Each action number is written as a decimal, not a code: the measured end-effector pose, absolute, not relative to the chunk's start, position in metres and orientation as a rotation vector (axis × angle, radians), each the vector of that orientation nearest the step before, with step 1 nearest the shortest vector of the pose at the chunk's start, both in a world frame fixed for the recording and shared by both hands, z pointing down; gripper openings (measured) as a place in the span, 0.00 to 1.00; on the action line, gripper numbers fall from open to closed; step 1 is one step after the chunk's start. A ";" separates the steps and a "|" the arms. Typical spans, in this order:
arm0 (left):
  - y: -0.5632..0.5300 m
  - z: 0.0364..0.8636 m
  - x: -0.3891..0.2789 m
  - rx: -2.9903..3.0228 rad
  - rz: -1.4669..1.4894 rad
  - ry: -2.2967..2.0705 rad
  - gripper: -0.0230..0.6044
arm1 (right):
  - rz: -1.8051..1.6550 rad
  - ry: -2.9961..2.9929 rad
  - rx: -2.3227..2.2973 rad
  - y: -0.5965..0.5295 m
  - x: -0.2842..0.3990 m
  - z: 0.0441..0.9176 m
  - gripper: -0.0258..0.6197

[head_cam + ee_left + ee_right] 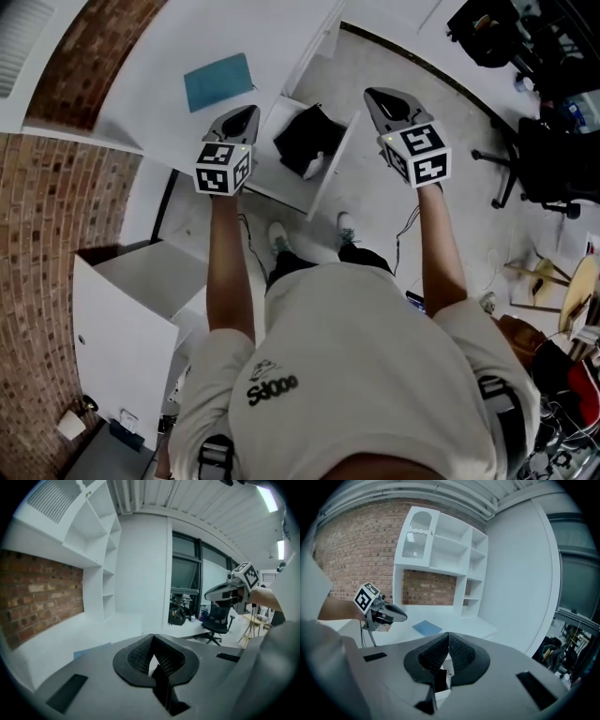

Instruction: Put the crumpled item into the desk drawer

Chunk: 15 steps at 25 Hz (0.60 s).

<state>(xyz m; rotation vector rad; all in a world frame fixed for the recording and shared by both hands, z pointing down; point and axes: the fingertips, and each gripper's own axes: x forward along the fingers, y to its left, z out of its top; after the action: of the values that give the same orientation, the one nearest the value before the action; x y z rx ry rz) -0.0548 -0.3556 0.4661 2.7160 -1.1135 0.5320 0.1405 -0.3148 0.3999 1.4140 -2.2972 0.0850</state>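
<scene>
The black crumpled item (307, 137) lies inside the open white desk drawer (332, 174), with a small white piece at its near edge. My left gripper (247, 112) hovers over the drawer's left side by the desk edge, jaws together and nothing between them. To the right of the drawer, above the floor, my right gripper (373, 95) is also shut and empty. Each gripper shows in the other's view: the right gripper (226, 592) and the left gripper (388, 614). The left jaw tips (152, 637) and right jaw tips (448, 634) both meet.
A blue flat item (218, 82) (426, 627) lies on the white desk top (169, 47). A white cabinet (131, 309) stands at lower left by a brick wall. Black office chairs (539, 169) and clutter fill the right side. The person's feet stand just below the drawer.
</scene>
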 end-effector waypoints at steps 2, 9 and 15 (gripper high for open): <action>-0.353 0.440 -0.060 2.763 0.509 -1.153 0.07 | 0.041 -2.325 1.405 -0.314 0.132 0.383 0.05; -0.344 0.351 -0.090 2.890 0.363 -1.286 0.07 | -0.150 -2.365 1.378 -0.313 0.099 0.329 0.05; -0.332 0.300 -0.108 2.976 0.320 -1.372 0.07 | -0.301 -2.377 1.353 -0.309 0.079 0.294 0.05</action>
<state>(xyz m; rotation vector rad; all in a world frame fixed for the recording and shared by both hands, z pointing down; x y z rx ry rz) -0.1084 -0.3322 0.3003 2.9762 -1.3723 0.3199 0.0790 -0.3088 0.2935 1.3532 -2.3765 -0.3010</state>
